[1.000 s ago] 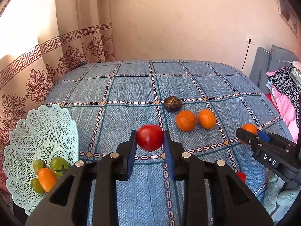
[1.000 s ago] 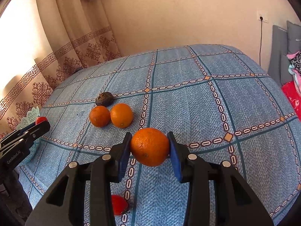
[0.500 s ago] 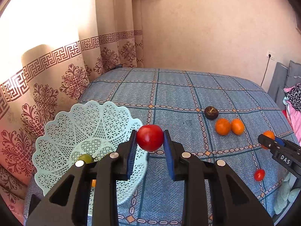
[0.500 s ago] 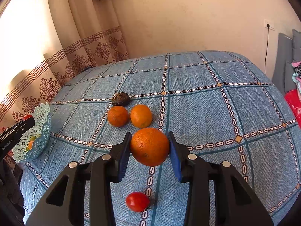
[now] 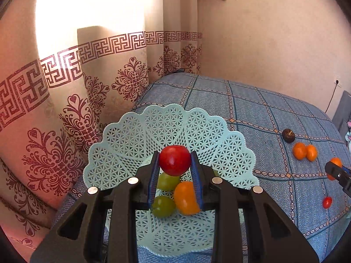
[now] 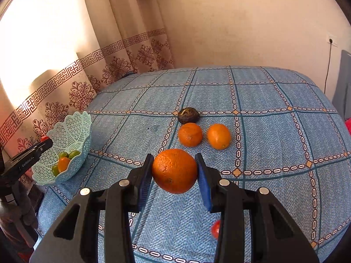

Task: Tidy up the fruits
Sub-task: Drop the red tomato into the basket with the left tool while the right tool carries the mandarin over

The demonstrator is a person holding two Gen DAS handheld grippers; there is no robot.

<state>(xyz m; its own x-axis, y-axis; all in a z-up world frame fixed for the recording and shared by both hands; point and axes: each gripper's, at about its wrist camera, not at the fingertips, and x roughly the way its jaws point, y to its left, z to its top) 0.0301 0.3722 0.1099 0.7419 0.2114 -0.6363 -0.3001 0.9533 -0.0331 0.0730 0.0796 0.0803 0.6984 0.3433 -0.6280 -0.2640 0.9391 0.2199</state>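
My left gripper (image 5: 174,164) is shut on a red tomato (image 5: 174,162) and hangs over the pale green lattice basket (image 5: 131,140). Inside the basket lie green fruits (image 5: 163,206) and an orange fruit (image 5: 186,197). My right gripper (image 6: 174,173) is shut on a large orange (image 6: 174,171) above the blue checked bedspread (image 6: 274,131). On the spread lie two smaller oranges (image 6: 190,134) (image 6: 219,136), a dark brown fruit (image 6: 188,115) and a small red tomato (image 6: 215,229) partly hidden by my right finger. The basket (image 6: 72,135) sits at the bed's left edge in the right wrist view.
A patterned curtain (image 5: 76,100) hangs close behind the basket. A plain wall (image 6: 252,22) runs behind the bed. A grey headboard (image 6: 344,92) with a socket and cord stands at the far right.
My left gripper has swung left with the tomato, from over the bedspread to above the basket. The right gripper has drawn back a little, still holding the orange.
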